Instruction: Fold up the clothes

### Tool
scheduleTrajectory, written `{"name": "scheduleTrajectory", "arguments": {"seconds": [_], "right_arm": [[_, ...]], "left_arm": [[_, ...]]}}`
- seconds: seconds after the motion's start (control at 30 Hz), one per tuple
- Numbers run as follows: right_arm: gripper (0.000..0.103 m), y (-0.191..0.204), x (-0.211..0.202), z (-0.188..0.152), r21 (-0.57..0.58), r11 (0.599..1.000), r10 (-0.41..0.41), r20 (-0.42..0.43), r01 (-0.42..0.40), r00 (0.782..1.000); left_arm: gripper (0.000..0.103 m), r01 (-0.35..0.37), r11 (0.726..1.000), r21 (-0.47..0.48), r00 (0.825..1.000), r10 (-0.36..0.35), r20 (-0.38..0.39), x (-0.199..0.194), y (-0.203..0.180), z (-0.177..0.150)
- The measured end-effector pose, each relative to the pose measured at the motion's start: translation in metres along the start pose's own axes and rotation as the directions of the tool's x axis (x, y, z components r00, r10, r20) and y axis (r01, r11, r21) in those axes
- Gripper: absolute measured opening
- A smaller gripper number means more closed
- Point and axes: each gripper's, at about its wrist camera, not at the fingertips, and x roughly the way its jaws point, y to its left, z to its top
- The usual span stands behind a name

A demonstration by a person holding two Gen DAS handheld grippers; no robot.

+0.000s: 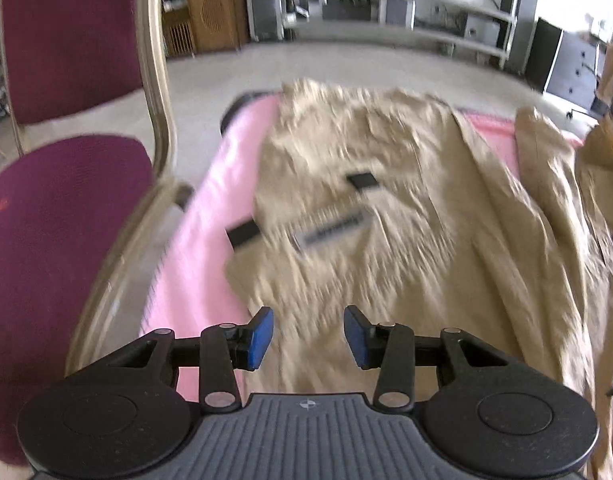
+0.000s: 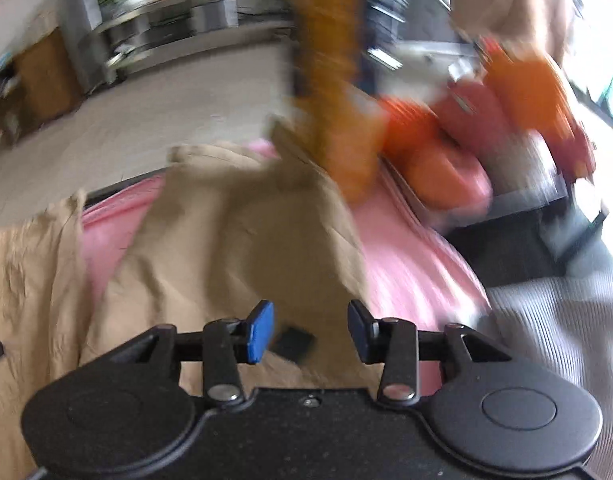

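Grippers fill the bottom of both wrist views, each angled downward over a beige garment (image 1: 386,208) spread across a pink sheet (image 1: 210,216). The left gripper (image 1: 309,336) hovers at lower centre of its view, its blue pads (image 1: 261,338) standing partly apart with only air between them; the cloth lies below and beyond, not pinched. The right gripper (image 2: 310,332) sits the same way at lower centre of the right wrist view, jaws partly apart and nothing clamped, a small black tab (image 2: 293,342) of the garment showing through the gap beneath.

A pale label (image 1: 332,228) with dark print lies near the middle of the left view, too blurred to read, between two black loops (image 1: 362,181).

The pink sheet covers a bed-like surface running up the frame. A maroon chair (image 1: 66,184) with a cream frame stands at the left of the left view; pale floor, a wooden cabinet (image 1: 212,12) and metal shelving fill the upper part. In the right view, orange and red cushions (image 2: 458,140) sit at upper right, and a blurred orange-brown strip (image 2: 330,60) hangs at top centre.
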Motion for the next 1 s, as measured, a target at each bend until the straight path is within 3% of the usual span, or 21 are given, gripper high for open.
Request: {"name": "scheduleTrajectory", "arguments": {"seconds": [0.1, 0.17, 0.27, 0.37, 0.53, 0.63, 0.7, 0.8, 0.93, 1.0], "right_arm": [[0.042, -0.038, -0.003, -0.021, 0.130, 0.985, 0.107, 0.022, -0.109, 0.994], [0.042, -0.053, 0.001, -0.030, 0.164, 0.977, 0.122, 0.083, -0.134, 0.989], [0.041, -0.054, 0.021, -0.024, 0.128, 0.983, 0.120, 0.087, -0.130, 0.989], [0.040, -0.053, 0.029, -0.019, 0.062, 0.993, 0.094, 0.108, -0.101, 0.990], [0.034, -0.059, 0.052, -0.020, 0.056, 0.991, 0.119, 0.056, -0.122, 0.991], [0.002, -0.053, 0.050, -0.024, 0.026, 0.990, 0.137, 0.056, -0.138, 0.989], [0.001, -0.042, 0.042, -0.024, -0.032, 0.999, 0.040, 0.101, -0.037, 0.994], [0.001, -0.027, 0.037, -0.025, -0.100, 0.986, -0.121, 0.139, 0.136, 0.983], [0.003, -0.027, 0.049, -0.031, -0.134, 0.966, -0.208, 0.091, 0.219, 0.974], [0.006, -0.026, 0.043, -0.029, -0.124, 0.967, -0.211, 0.091, 0.221, 0.973]], "left_arm": [[0.039, -0.018, 1.000, -0.007, 1.000, 0.018, 0.026, 0.016, 0.007, 0.007], [0.038, -0.020, 1.000, -0.008, 0.999, 0.020, 0.034, 0.025, 0.008, 0.013], [0.036, 0.007, 1.000, -0.009, 0.999, -0.006, 0.042, 0.035, 0.006, 0.017], [0.036, 0.040, 0.998, 0.054, 0.999, -0.041, 0.027, 0.043, -0.003, 0.015], [0.038, -0.022, 0.989, 0.144, 1.000, 0.023, -0.004, 0.052, -0.018, 0.006], [0.039, -0.060, 0.988, 0.139, 0.998, 0.063, -0.014, 0.050, -0.018, 0.007], [0.039, -0.102, 0.983, 0.153, 0.994, 0.105, -0.013, 0.050, -0.019, 0.006], [0.039, -0.134, 0.976, 0.174, 0.990, 0.138, -0.008, 0.052, -0.019, 0.005], [0.039, -0.148, 0.970, 0.192, 0.989, 0.150, 0.002, 0.051, -0.020, 0.004], [0.038, -0.150, 0.974, 0.170, 0.988, 0.152, 0.002, 0.048, -0.017, 0.006]]}}
